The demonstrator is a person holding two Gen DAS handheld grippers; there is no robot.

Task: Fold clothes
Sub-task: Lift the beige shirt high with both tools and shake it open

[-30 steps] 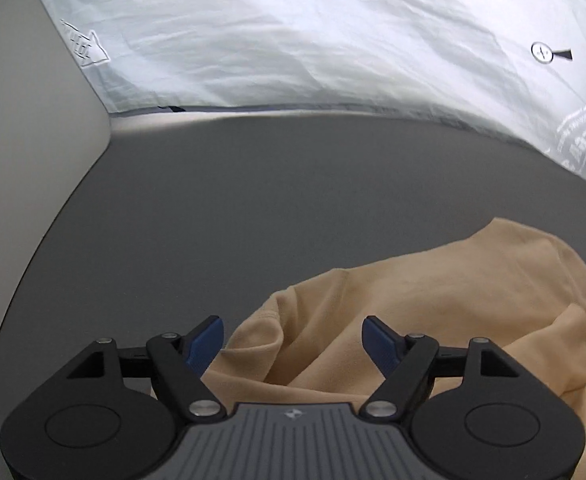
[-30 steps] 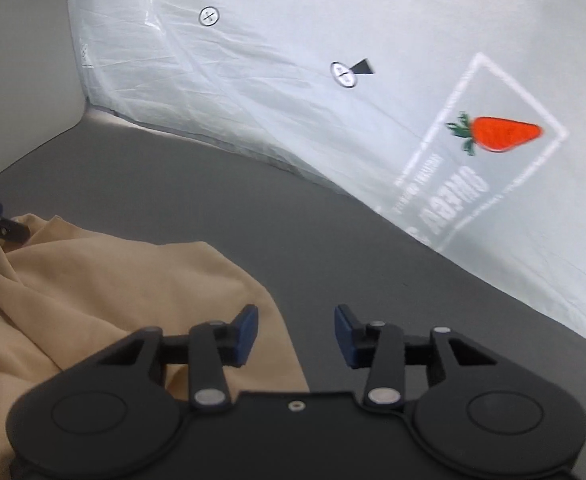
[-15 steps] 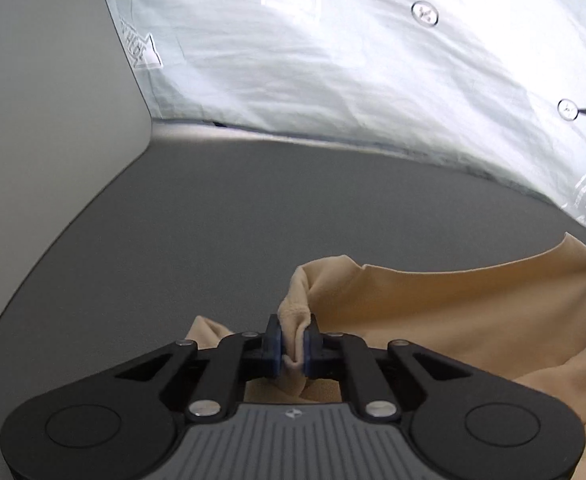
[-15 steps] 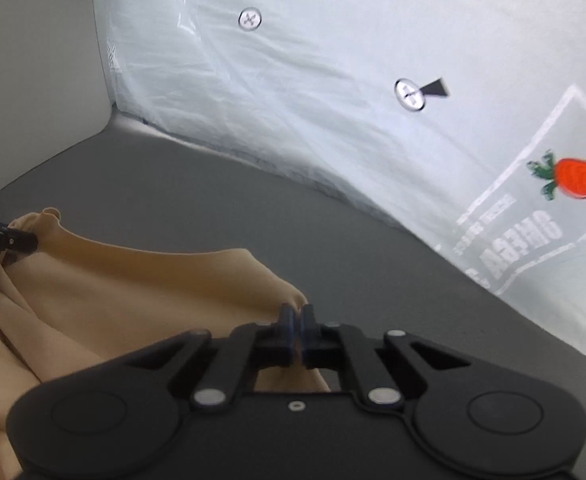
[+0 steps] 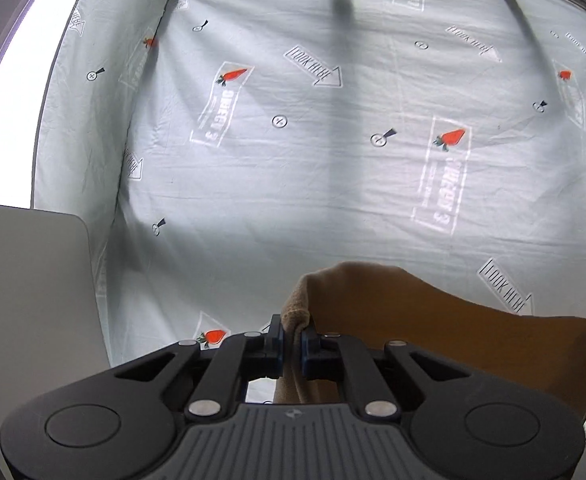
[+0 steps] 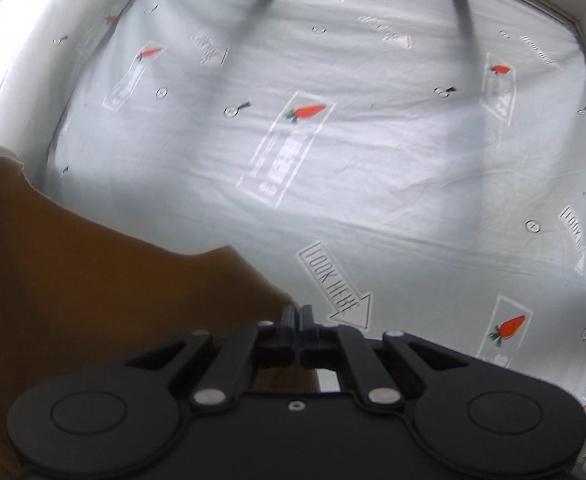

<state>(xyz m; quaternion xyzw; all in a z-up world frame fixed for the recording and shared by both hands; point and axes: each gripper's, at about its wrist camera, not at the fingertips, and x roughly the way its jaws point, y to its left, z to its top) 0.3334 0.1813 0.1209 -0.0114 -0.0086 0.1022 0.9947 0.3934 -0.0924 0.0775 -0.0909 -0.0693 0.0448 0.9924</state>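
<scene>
A tan garment (image 5: 433,328) hangs stretched in the air between my two grippers. My left gripper (image 5: 292,342) is shut on a bunched edge of it, and the cloth runs off to the right. In the right wrist view the garment (image 6: 93,280) fills the lower left. My right gripper (image 6: 297,322) is shut on its other edge. The lower part of the garment is hidden below both grippers.
A pale sheet printed with carrots and "LOOK HERE" arrows (image 5: 333,160) fills the background and also shows in the right wrist view (image 6: 373,180). A grey panel (image 5: 25,300) stands at the left. The grey table is out of view.
Both grippers shut on the garment's edge, then lifted it off the grey table. The views now tilt up at the printed sheet, and the cloth hangs taut between the grippers.
</scene>
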